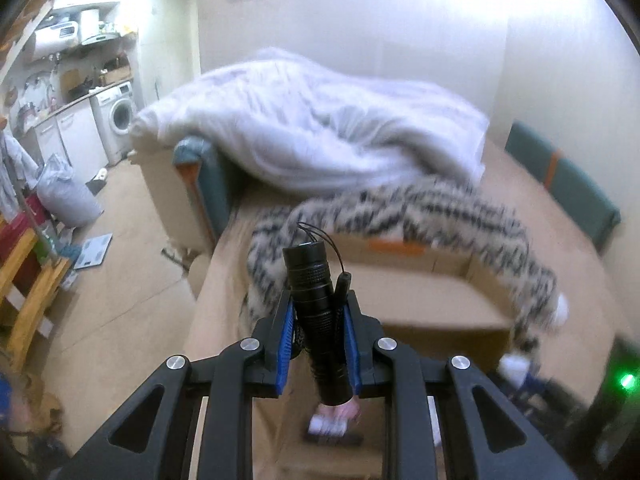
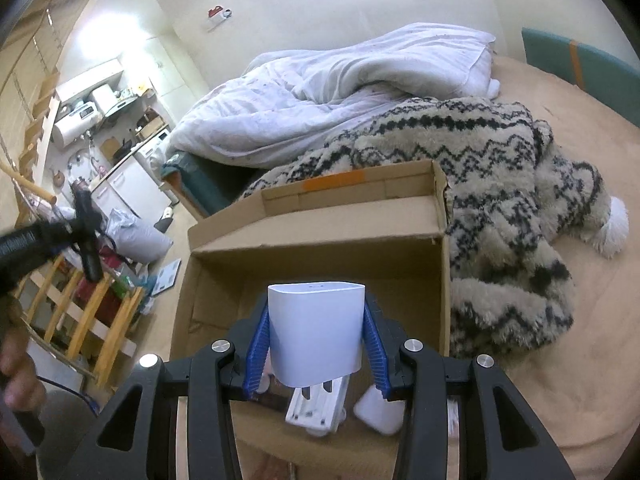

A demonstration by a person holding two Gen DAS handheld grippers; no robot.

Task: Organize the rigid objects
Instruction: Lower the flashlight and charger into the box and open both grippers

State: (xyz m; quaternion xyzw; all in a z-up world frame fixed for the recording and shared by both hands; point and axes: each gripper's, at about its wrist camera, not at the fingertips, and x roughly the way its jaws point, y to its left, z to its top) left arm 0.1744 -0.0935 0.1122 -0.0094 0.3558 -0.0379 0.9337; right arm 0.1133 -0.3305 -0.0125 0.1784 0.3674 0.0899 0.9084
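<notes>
Left jaws clamp a black flashlight; only the right view shows right jaws clamping a white charger.

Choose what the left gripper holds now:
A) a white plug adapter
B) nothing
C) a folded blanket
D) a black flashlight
D: in the left wrist view the left gripper has its blue pads closed on a black flashlight.
</notes>
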